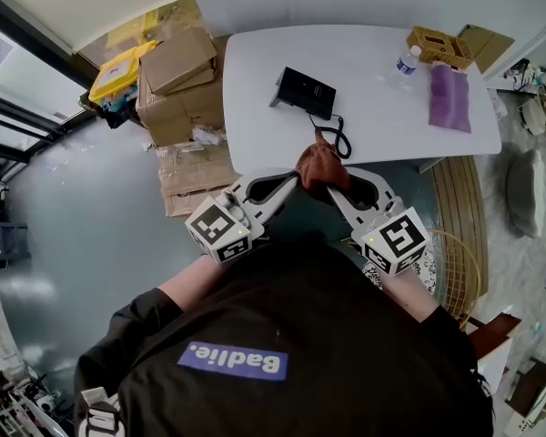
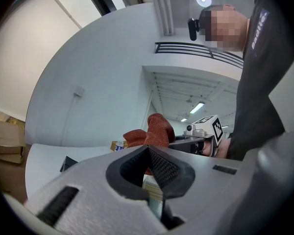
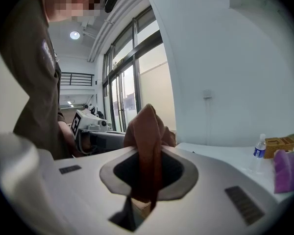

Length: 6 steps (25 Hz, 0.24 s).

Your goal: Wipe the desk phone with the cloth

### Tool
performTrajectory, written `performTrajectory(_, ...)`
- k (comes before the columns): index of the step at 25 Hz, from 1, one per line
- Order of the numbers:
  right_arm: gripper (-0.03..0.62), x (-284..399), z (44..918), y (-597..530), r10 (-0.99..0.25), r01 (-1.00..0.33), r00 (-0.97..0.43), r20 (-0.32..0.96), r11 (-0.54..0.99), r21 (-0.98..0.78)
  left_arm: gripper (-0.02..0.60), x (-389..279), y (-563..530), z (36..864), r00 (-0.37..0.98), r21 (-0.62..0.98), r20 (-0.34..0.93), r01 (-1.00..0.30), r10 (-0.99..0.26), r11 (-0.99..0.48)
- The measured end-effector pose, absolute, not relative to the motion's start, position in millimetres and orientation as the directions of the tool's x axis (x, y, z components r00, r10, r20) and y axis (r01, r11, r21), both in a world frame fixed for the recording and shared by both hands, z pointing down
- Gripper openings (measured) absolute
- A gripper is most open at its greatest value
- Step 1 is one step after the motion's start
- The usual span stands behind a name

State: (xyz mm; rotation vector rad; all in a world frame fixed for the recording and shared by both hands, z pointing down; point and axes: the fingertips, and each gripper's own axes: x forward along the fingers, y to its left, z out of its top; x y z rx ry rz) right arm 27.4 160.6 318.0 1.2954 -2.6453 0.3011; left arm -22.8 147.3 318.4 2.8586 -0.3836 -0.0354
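Right gripper [image 1: 335,188] tight on the rust cloth [image 1: 320,169] — left gripper [image 1: 291,182] likewise; jaws together.

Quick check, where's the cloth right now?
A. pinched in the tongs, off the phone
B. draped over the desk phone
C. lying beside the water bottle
A: the cloth is clamped in the right tongs and meets the tips of the left tongs, short of the desk phone.

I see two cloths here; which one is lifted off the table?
The reddish-brown cloth, clamped in the right gripper at the table's near edge. The purple cloth lies flat on the table, untouched.
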Motion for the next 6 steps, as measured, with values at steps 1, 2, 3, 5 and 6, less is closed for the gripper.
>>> performTrajectory(1, 0.058, 27.5, 318.2, 159.9, -0.757, -0.794, -0.604, 0.249, 0.600, -0.101, 0.008, -22.8, 146.7, 319.1, 0.965, 0.255, 0.009, -0.256, -0.262, -0.932)
performTrajectory(2, 0.058, 27.5, 318.5, 159.1, -0.757, -0.794, -0.604, 0.249, 0.600, -0.102, 0.008, -22.8, 146.1, 319.8, 0.965, 0.255, 0.009, -0.255, -0.261, -0.933)
performTrajectory(3, 0.058, 27.4, 318.6, 158.2, -0.757, -0.794, -0.604, 0.249, 0.599, -0.102, 0.008, -22.9, 145.4, 320.4, 0.966, 0.253, 0.010, -0.254, -0.260, -0.934)
performTrajectory(5, 0.058, 27.1, 318.4, 156.1, -0.758, -0.794, -0.604, 0.248, 0.599, -0.102, 0.008, -23.1, 143.7, 320.9, 0.967, 0.247, 0.009, -0.250, -0.256, -0.936)
performTrajectory(6, 0.058, 26.9, 318.3, 154.9, -0.758, -0.794, -0.604, 0.247, 0.599, -0.102, 0.008, -23.2, 142.7, 321.0, 0.967, 0.243, 0.009, -0.249, -0.254, -0.938)
